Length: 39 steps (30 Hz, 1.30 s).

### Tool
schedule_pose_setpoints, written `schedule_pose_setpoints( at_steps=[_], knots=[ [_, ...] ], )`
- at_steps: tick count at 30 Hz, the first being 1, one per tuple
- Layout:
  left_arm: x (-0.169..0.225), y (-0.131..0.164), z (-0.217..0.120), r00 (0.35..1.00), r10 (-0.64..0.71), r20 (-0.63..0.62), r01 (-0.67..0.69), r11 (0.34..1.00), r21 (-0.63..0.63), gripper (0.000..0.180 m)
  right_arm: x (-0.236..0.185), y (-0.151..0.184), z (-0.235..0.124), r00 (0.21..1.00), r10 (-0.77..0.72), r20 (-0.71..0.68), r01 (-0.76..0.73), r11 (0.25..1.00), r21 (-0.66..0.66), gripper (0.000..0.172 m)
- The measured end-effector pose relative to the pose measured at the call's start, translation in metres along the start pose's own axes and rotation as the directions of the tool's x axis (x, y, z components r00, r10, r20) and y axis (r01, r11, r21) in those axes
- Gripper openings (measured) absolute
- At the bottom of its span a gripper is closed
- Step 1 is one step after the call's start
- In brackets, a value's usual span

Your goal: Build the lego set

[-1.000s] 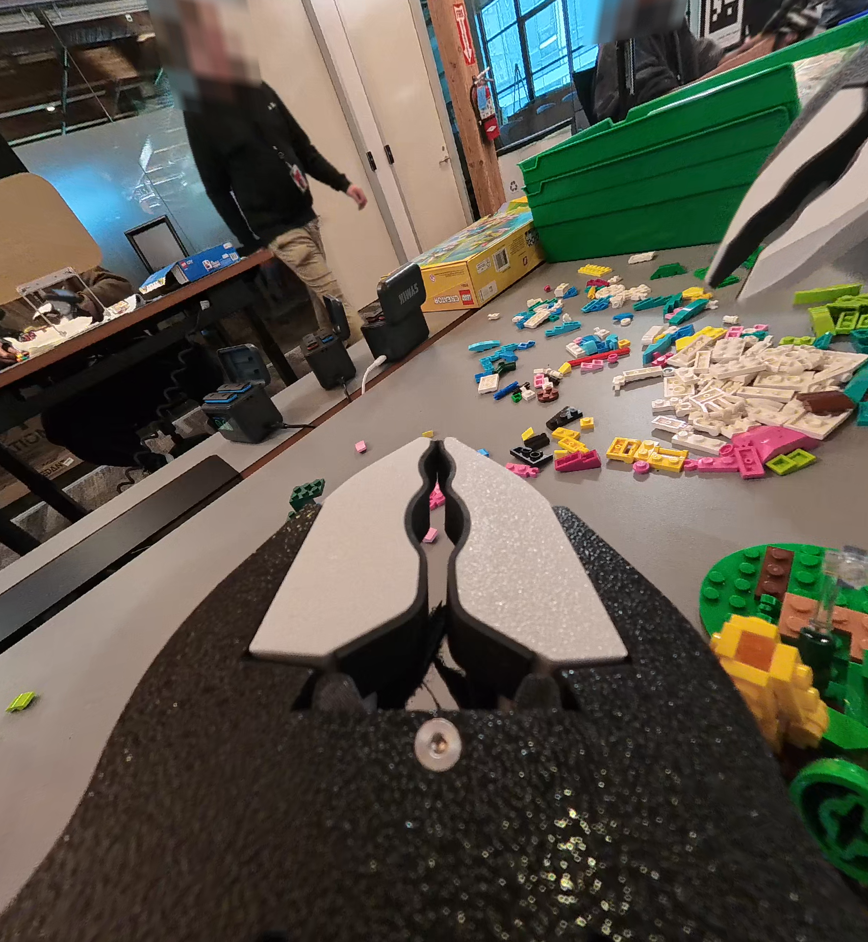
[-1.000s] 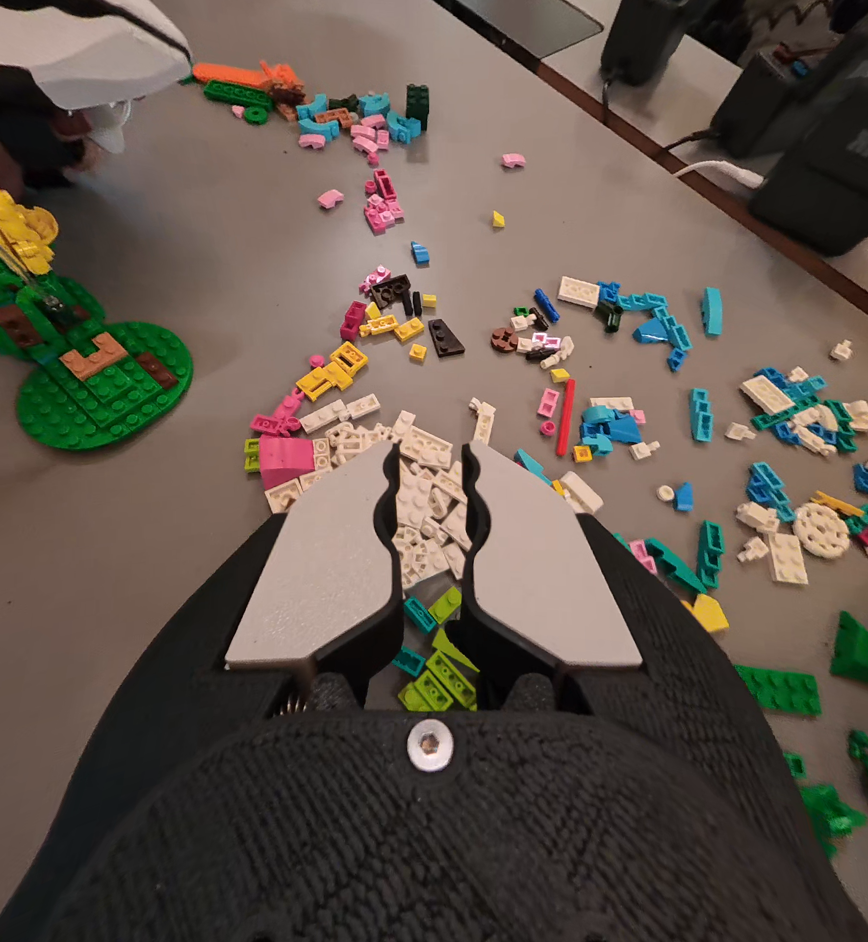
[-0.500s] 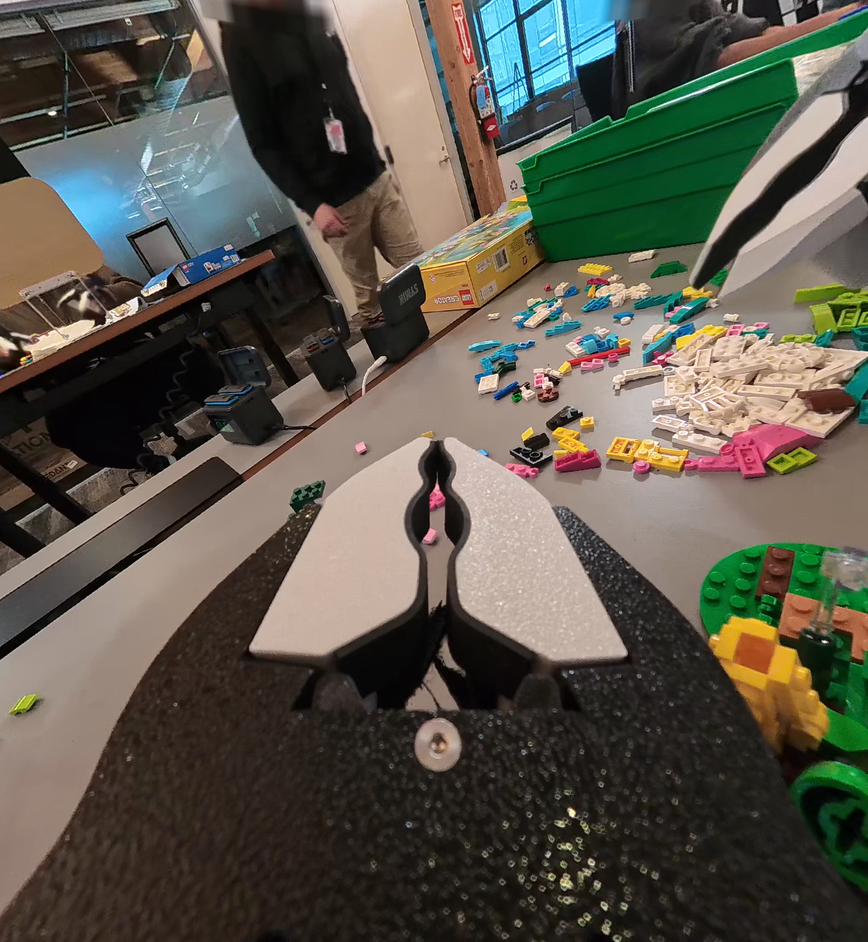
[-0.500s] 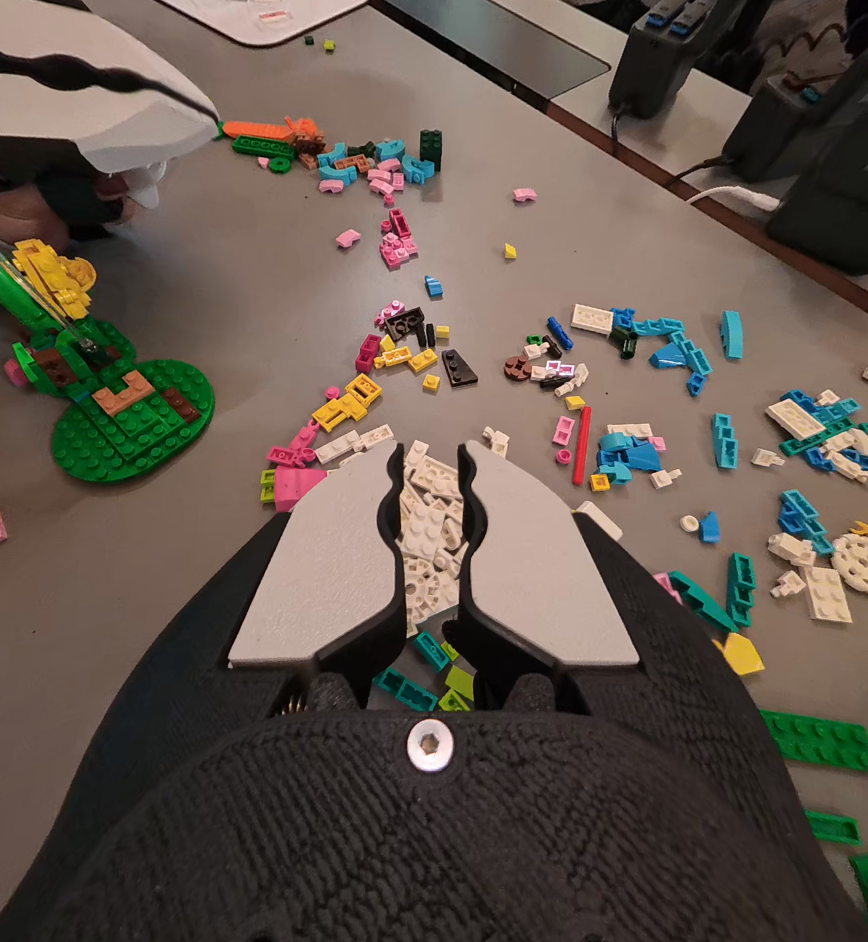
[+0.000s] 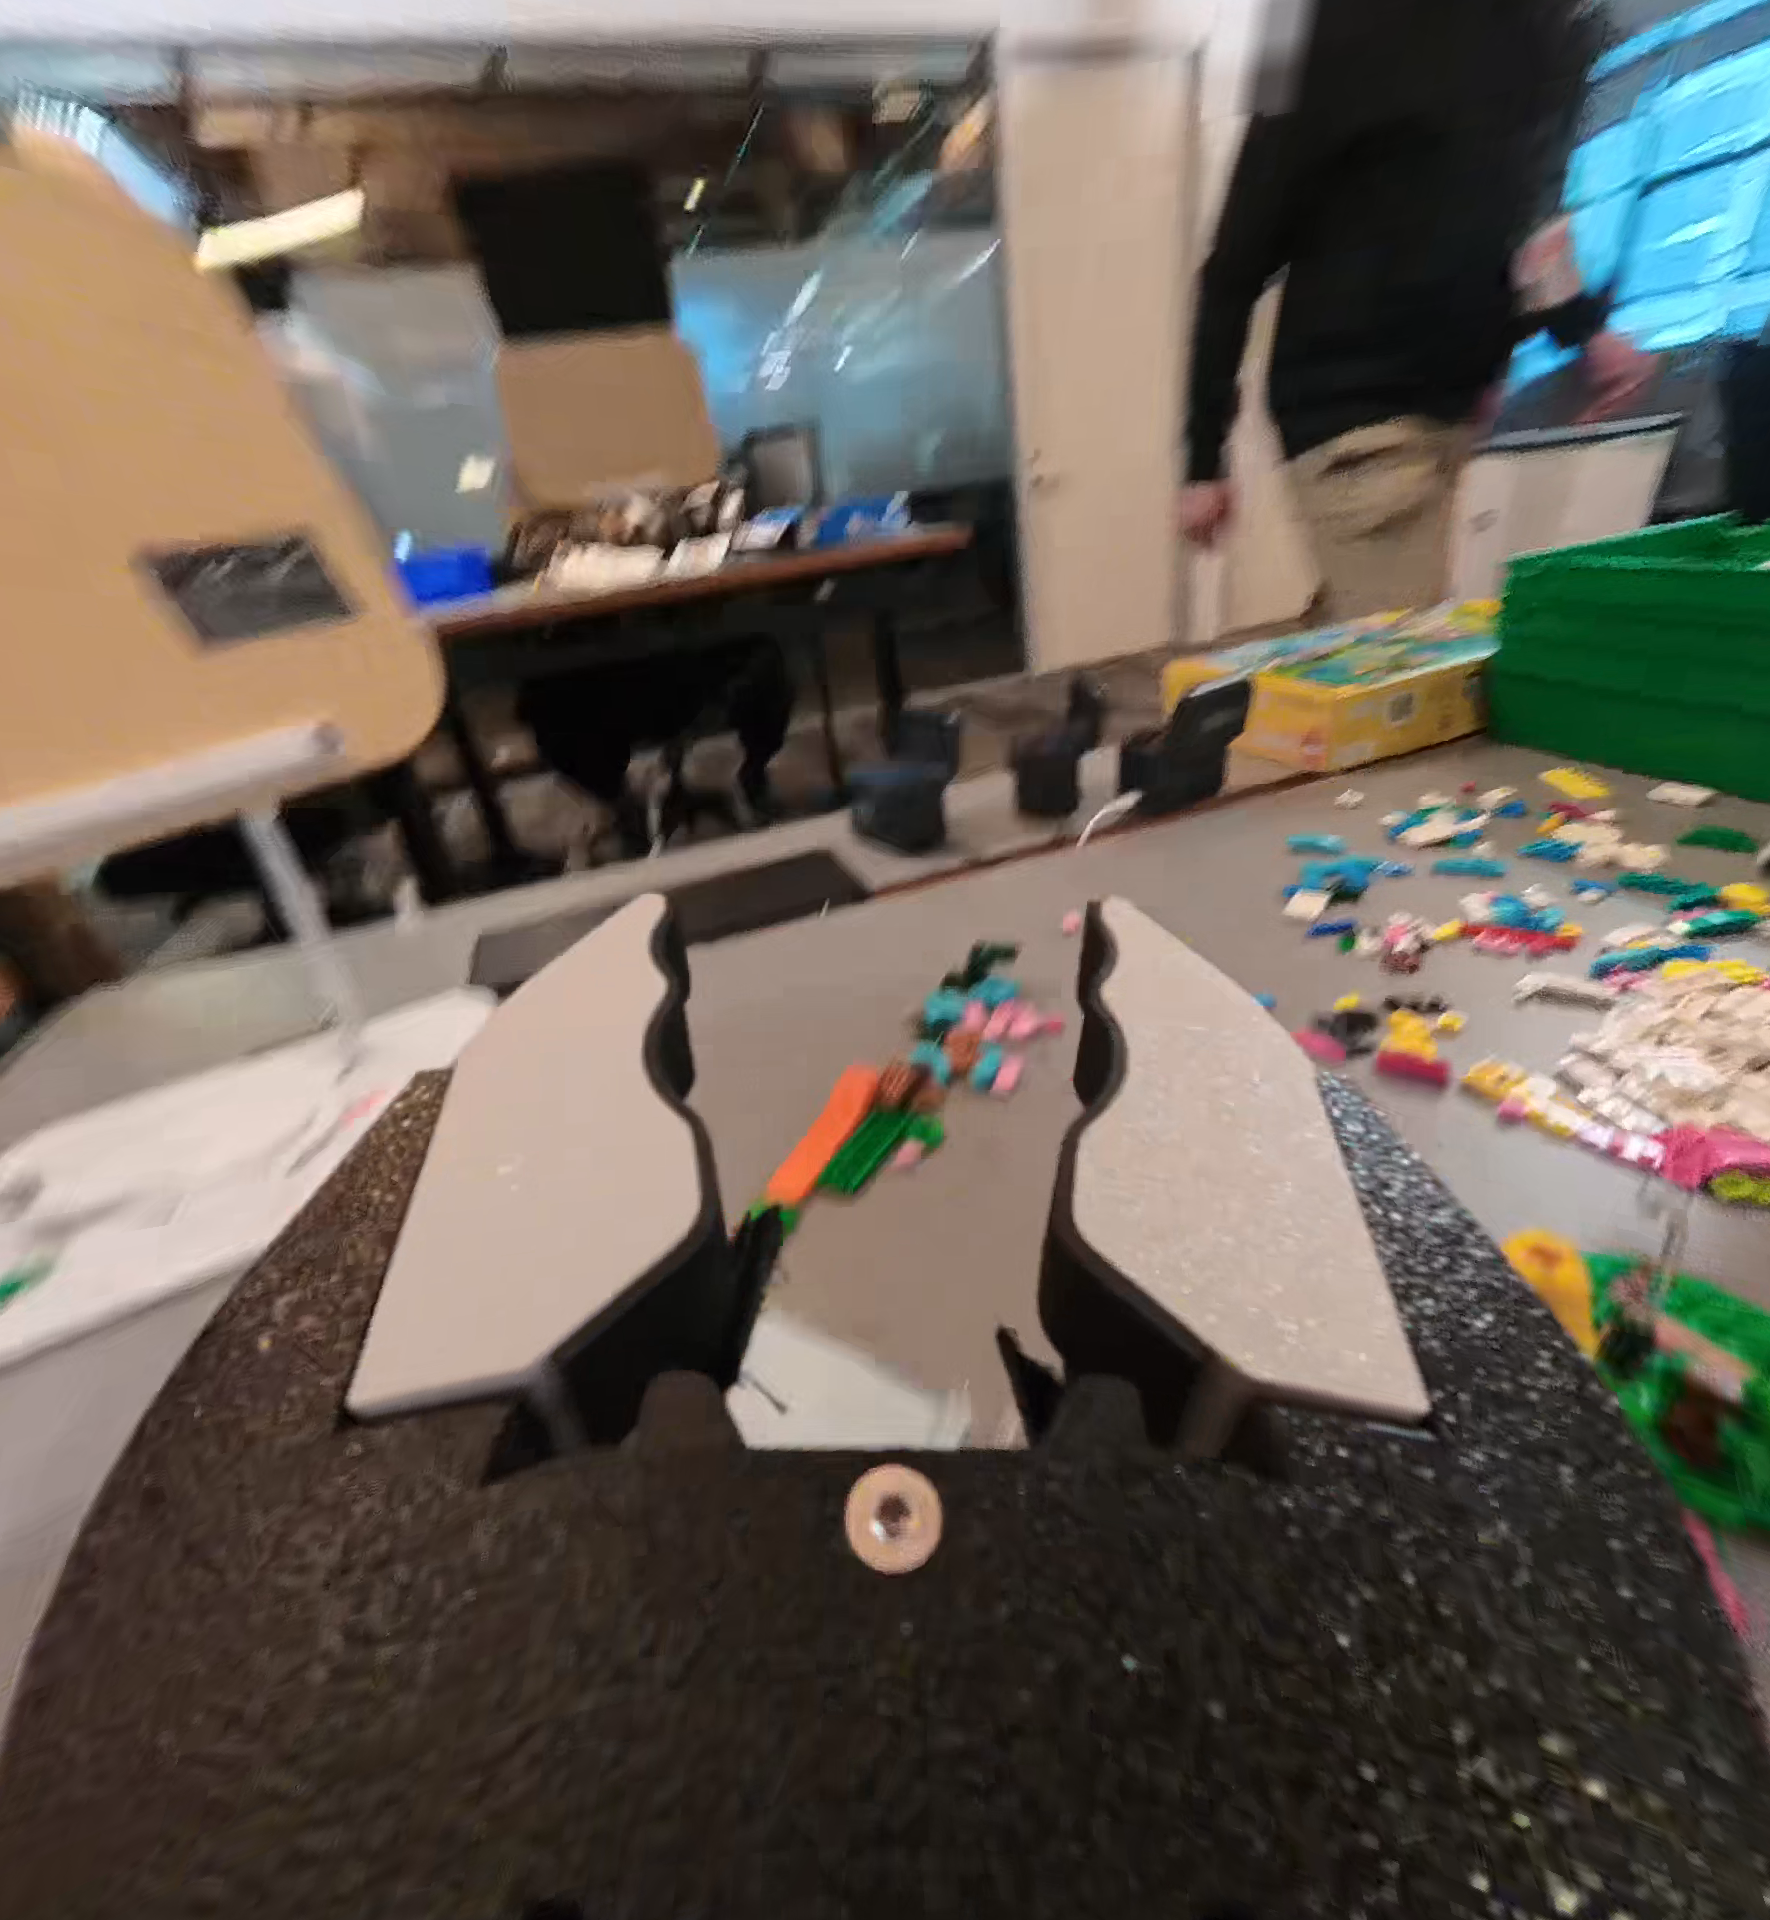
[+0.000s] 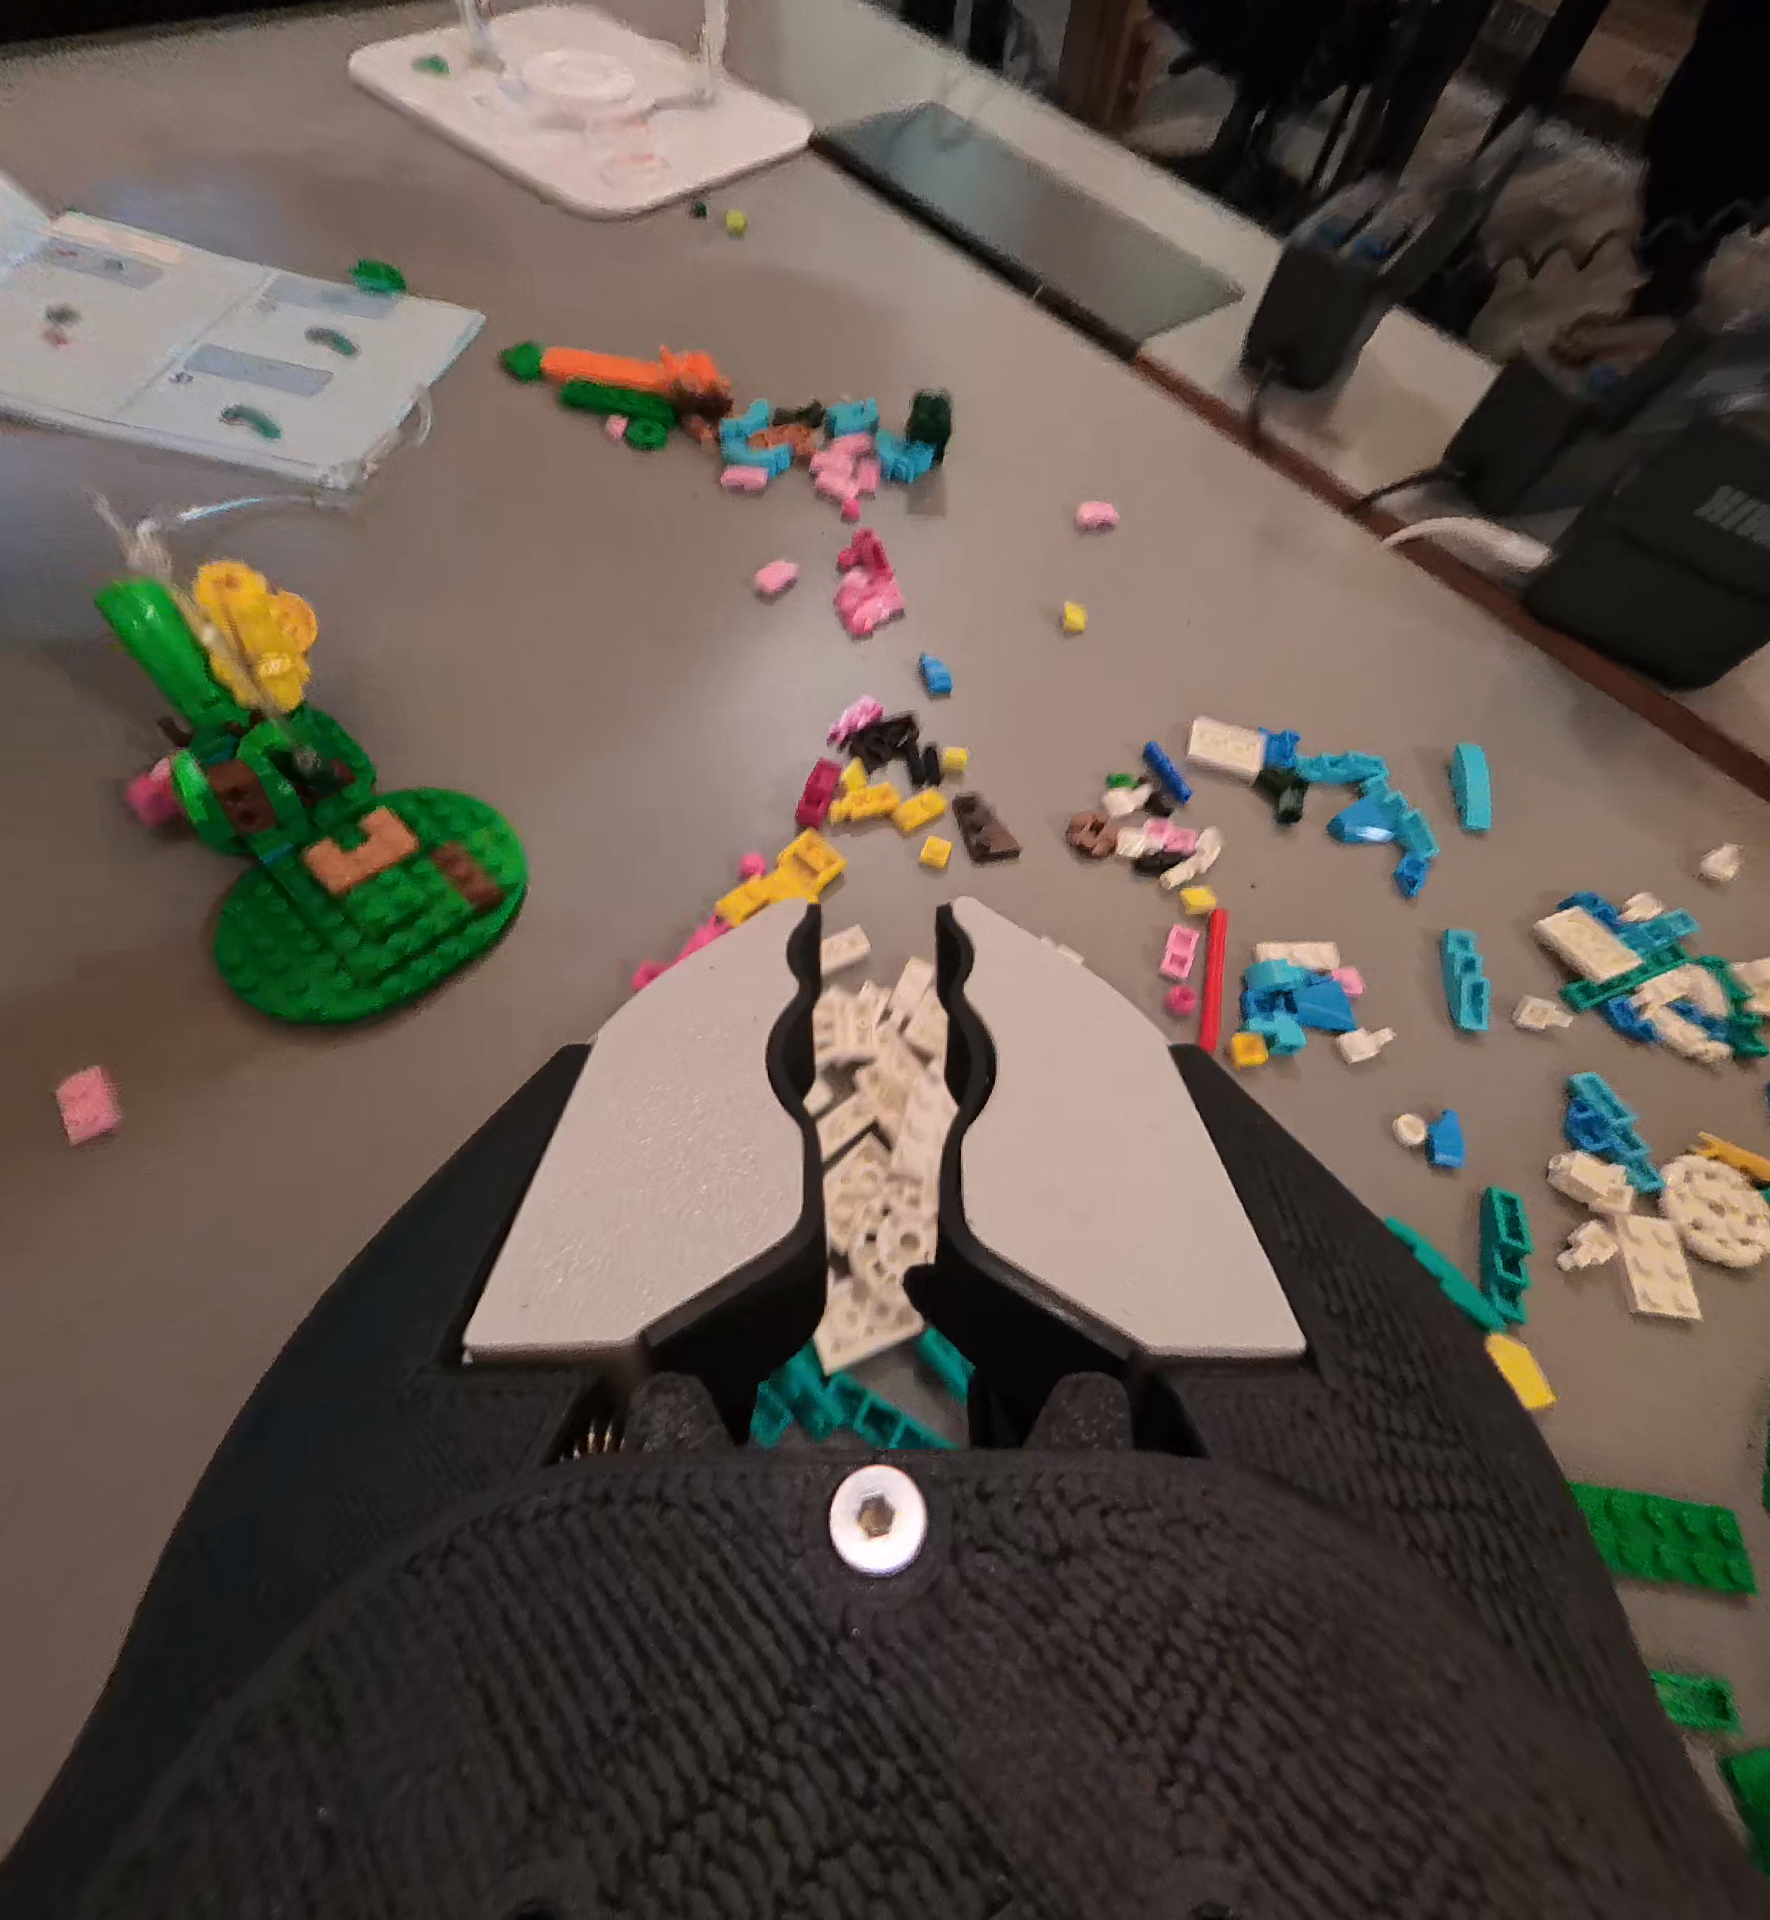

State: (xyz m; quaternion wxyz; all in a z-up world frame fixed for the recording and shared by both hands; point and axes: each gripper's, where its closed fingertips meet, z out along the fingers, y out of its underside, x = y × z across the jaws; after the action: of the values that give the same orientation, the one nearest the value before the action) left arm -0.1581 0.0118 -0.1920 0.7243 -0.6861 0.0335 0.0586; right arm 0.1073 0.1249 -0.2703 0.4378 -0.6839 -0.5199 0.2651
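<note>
The left tongs (image 5: 881, 914) are standing wide apart, holding nothing, above the grey worktop (image 5: 860, 1247) near an orange brick (image 5: 824, 1132). The right tongs (image 6: 876, 914) are slightly apart over a white brick pile (image 6: 881, 1101) — gripping none. Only the right view is showing the open booklet (image 6: 185, 353); only the left, a yellow box (image 5: 1348, 696) — print blurred.

tools 2 (image 5: 879, 914) (image 6: 873, 914) | green brick model (image 6: 372, 914) 1 | booklet (image 6: 185, 353) 1 | yellow box (image 5: 1348, 696) 1
</note>
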Motion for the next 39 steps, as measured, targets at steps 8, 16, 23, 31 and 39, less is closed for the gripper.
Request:
schedule_pose_setpoints(
  at_steps=[8, 16, 23, 31, 39],
  knots=[
    [-0.042, 0.073, -0.109, 0.944, -0.274, 0.183, 0.316, 0.909, -0.271, 0.076, -0.008, -0.050, 0.021, 0.998, 0.003, -0.064, 0.010, 0.978, 0.206, 0.021],
    [-0.045, 0.100, -0.137, 0.931, -0.326, 0.165, 0.362, 0.879, -0.309, 0.032, -0.019, -0.045, 0.030, 0.992, -0.012, -0.124, 0.045, 0.962, 0.269, 0.015],
    [-0.043, 0.096, -0.137, 0.939, -0.296, 0.172, 0.336, 0.897, -0.289, 0.029, -0.013, -0.036, 0.034, 0.988, 0.030, -0.151, 0.007, 0.970, 0.242, 0.009],
    [-0.044, 0.097, -0.136, 0.925, -0.343, 0.166, 0.378, 0.880, -0.287, 0.028, -0.011, -0.035, 0.033, 0.990, 0.061, -0.131, -0.028, 0.970, 0.243, 0.008],
    [-0.074, 0.105, -0.130, 0.955, -0.244, 0.169, 0.295, 0.848, -0.440, 0.045, -0.009, -0.035, 0.033, 0.989, 0.077, -0.123, -0.045, 0.969, 0.243, 0.008]
  ],
)
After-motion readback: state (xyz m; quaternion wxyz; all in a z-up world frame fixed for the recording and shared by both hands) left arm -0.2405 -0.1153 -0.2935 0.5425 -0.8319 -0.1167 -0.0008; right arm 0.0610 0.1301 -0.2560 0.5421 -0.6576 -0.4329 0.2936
